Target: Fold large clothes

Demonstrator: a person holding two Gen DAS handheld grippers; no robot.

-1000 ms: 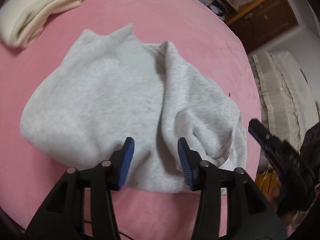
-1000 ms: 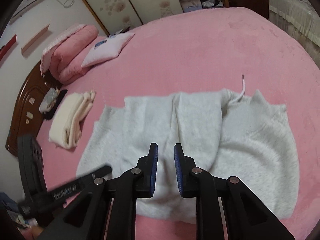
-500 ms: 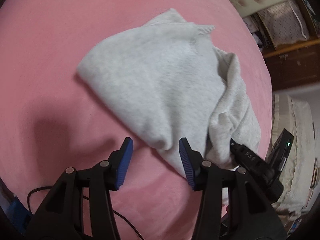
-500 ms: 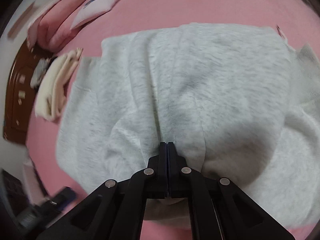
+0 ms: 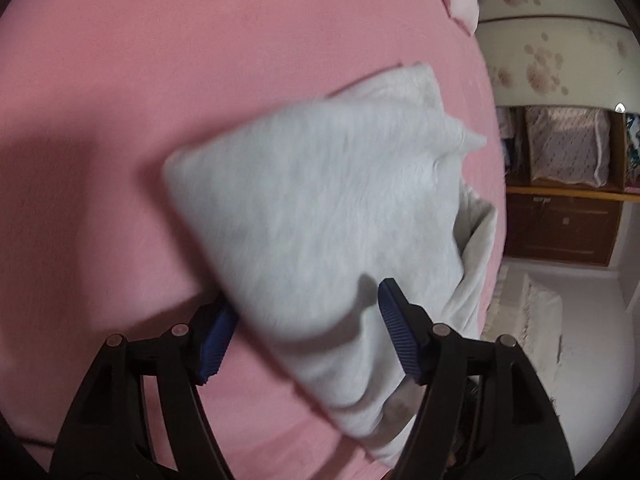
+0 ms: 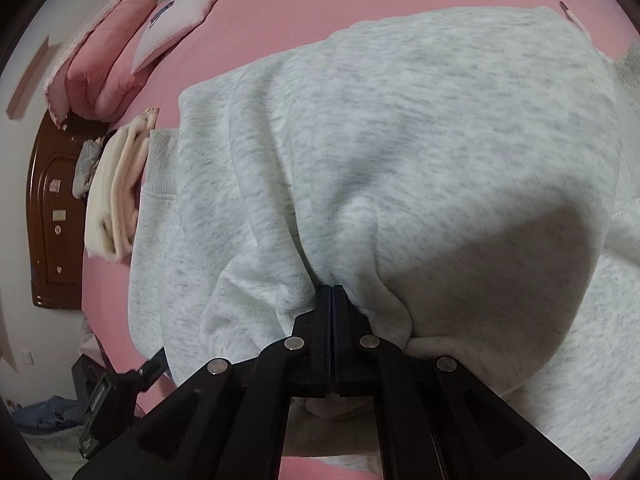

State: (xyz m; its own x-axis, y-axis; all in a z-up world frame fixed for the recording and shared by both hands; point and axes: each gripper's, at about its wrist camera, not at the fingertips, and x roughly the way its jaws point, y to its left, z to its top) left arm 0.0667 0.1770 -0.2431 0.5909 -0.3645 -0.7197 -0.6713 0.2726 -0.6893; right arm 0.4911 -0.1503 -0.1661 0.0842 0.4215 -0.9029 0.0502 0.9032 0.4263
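Your left gripper (image 5: 308,334) comes first: its jaws stand wide and have just been opening further, straddling the near corner of the grey sweatshirt (image 5: 320,208), with one blue pad partly hidden under the cloth edge and neither pad pressing on it. The sweatshirt lies on the pink bedcover (image 5: 120,100), already doubled into a rough block, with loose layers hanging out along its right side.

Your right gripper (image 6: 333,294) has its jaws pinched tight on a gather of the sweatshirt, and creases run out from the bite. To the left of the sweatshirt sits a folded cream garment (image 6: 114,200), touching its ribbed cuff (image 6: 162,160); beyond that lie a pink quilt (image 6: 104,36) and a pillow (image 6: 182,20).

By my reading you are midway: the sleeves look tucked in and one fold is made, but the block is uneven and a further fold and some smoothing are likely left.

The pillow carries a dark print, too small to read. No other label or writing is legible.
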